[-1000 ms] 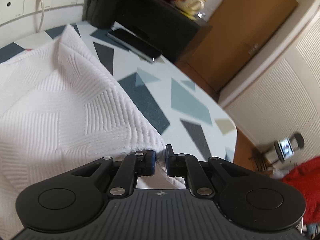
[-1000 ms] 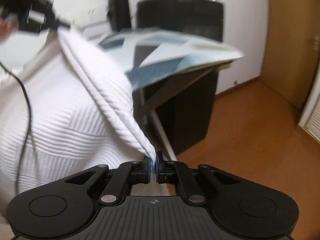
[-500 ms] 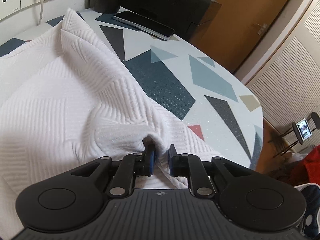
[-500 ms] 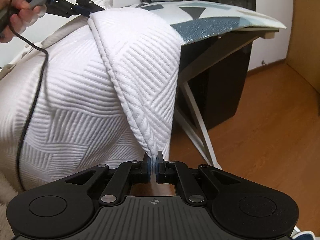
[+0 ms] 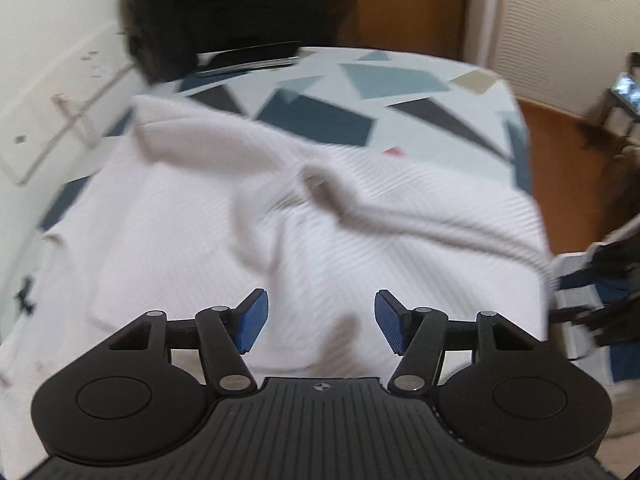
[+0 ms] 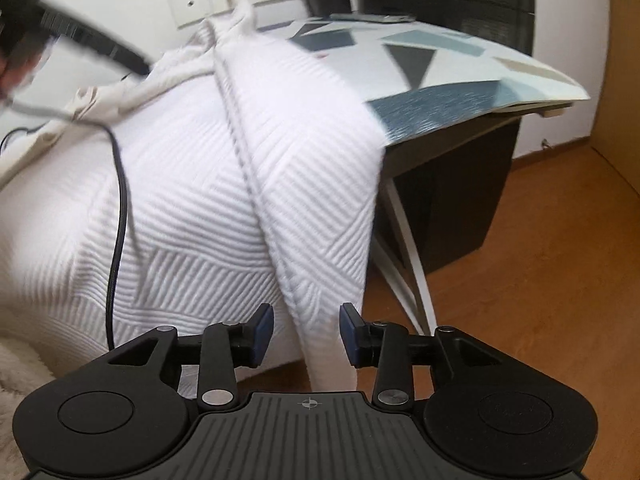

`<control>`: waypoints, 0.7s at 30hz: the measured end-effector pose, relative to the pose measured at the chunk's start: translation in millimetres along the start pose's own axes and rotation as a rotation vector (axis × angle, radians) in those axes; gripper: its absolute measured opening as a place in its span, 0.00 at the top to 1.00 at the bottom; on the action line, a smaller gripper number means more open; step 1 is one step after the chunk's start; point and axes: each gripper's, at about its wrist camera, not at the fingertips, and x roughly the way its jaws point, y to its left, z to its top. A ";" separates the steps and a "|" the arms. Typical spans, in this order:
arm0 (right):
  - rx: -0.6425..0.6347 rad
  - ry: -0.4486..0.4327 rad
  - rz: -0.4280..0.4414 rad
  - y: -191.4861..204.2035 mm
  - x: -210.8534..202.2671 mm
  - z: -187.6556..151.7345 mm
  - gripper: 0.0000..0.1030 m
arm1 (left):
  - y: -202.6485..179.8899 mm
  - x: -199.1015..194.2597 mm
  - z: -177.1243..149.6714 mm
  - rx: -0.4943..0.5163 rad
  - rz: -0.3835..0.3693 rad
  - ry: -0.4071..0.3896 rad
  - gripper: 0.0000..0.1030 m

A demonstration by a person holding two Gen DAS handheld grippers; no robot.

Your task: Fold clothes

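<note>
Right gripper (image 6: 307,334) jaws just opening, white garment (image 6: 304,184) edge loose between them; left gripper (image 5: 321,327) wide, empty; risk: overhanging fold slides off table (image 6: 460,68)

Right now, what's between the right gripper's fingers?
A hanging fold of the white garment, loose between the open fingers after they just opened; right wrist view.

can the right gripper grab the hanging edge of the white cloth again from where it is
Probably yes. The right gripper has just been opening its jaws, and the white cloth hangs off the table with its folded edge between them, not pinched. Nothing blocks it; closing should catch it.
</note>
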 end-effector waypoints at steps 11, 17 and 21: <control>-0.015 -0.002 -0.025 -3.8 -12.5 19.7 0.61 | 11.2 2.8 -10.3 0.072 0.140 -0.041 0.91; -0.012 -0.009 -0.028 -11.5 -9.5 28.2 0.60 | 31.8 -16.8 -21.8 0.126 0.228 -0.031 0.91; -0.016 0.003 -0.032 -9.1 -10.7 30.6 0.60 | 14.1 -3.8 -37.0 0.188 0.142 0.051 0.85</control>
